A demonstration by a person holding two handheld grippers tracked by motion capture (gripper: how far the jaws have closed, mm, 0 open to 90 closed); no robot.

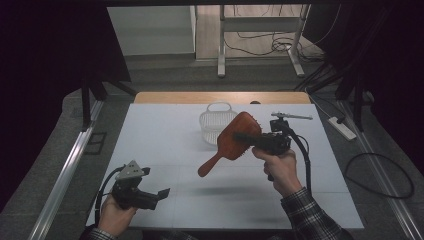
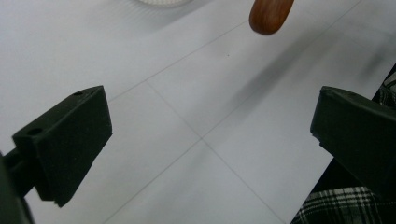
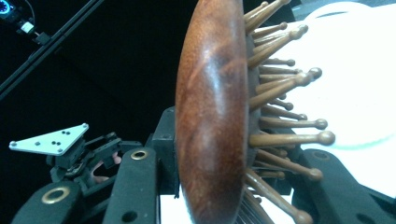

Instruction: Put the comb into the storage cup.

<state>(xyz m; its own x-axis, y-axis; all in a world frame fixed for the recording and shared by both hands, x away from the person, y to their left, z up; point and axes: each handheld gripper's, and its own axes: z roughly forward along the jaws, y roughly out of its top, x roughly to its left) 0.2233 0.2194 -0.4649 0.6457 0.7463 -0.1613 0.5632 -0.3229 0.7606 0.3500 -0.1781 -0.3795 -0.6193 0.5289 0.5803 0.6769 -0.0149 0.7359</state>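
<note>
High view: right gripper [image 1: 255,141] pinches a wooden hairbrush [image 1: 235,137] above the open bench [image 1: 165,135]; left gripper [image 1: 152,197], jaws spread, hovers near the front edge.

The brush [image 3: 212,116] runs off the top and bottom edges in the right gripper view, hiding its handle; in the left gripper view just the handle tip [image 2: 270,16] enters at the top. The brush head covers part of the basket [image 1: 212,124].
</note>
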